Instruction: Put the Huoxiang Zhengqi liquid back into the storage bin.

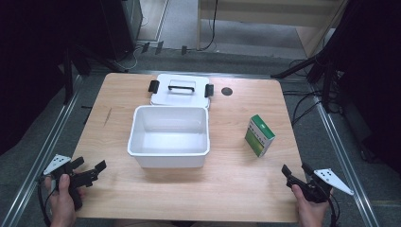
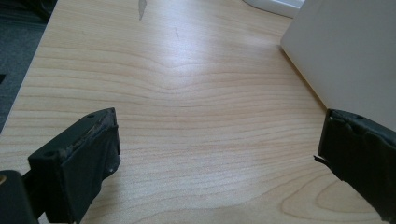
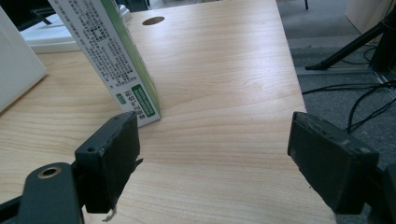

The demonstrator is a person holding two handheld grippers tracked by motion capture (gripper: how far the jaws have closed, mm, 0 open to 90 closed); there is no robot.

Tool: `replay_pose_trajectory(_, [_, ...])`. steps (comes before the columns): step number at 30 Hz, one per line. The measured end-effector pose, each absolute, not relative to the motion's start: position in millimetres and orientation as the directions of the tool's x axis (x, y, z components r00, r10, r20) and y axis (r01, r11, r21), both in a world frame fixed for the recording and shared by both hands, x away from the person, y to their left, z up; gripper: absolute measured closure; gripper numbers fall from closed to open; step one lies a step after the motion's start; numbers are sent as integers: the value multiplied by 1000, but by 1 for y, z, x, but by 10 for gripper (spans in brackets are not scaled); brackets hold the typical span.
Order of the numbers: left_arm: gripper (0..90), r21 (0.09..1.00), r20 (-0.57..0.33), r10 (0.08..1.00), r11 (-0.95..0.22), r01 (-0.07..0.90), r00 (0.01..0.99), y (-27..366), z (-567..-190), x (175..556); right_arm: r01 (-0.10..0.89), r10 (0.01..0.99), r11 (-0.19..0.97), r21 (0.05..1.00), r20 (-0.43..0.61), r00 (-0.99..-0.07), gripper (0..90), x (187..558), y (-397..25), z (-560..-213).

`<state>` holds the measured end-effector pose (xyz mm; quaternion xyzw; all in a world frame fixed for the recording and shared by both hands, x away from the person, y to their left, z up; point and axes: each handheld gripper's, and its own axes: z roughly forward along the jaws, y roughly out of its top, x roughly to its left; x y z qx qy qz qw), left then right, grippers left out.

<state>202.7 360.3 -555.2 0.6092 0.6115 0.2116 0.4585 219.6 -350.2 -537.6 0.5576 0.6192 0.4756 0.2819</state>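
Between claws: bare table

Your left hand holds the left gripper at the table's near left corner, jaws spread wide, while your right hand holds the right gripper at the near right corner, jaws likewise spread.

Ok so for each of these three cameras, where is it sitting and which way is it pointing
High view: above the person's side, looking forward and down at the table, white bin, lid and green box; both hands and the left gripper and right gripper show.
Left gripper view: low over the wood, facing the bin's wall between open jaws.
Right gripper view: low, facing the green box between open jaws.
Shared: bin and box.
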Motion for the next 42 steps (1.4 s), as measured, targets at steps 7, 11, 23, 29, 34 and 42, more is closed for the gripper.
replay_pose_trajectory(7, [0,818,-300,940,167,551,161,360,-555,203,415,956,-99,905,203,-214,175,219,-353,-538])
replay_pose_trajectory(11, [0,819,-298,941,166,550,160,360,-555,203,416,957,-77,906,184,-224,177,219,-351,-537])
replay_pose_trajectory(23, [0,825,-270,952,152,545,145,357,-555,202,490,952,62,870,96,-290,172,219,-333,-528])
replay_pose_trajectory(29, [0,824,-273,950,149,547,151,358,-555,201,575,948,128,808,71,-311,185,222,-324,-517])
replay_pose_trajectory(34, [0,825,-266,953,146,545,147,357,-554,201,625,934,193,757,53,-352,181,225,-320,-510])
replay_pose_trajectory(42, [0,827,-265,952,143,544,153,357,-554,200,702,918,298,646,7,-397,184,236,-318,-488])
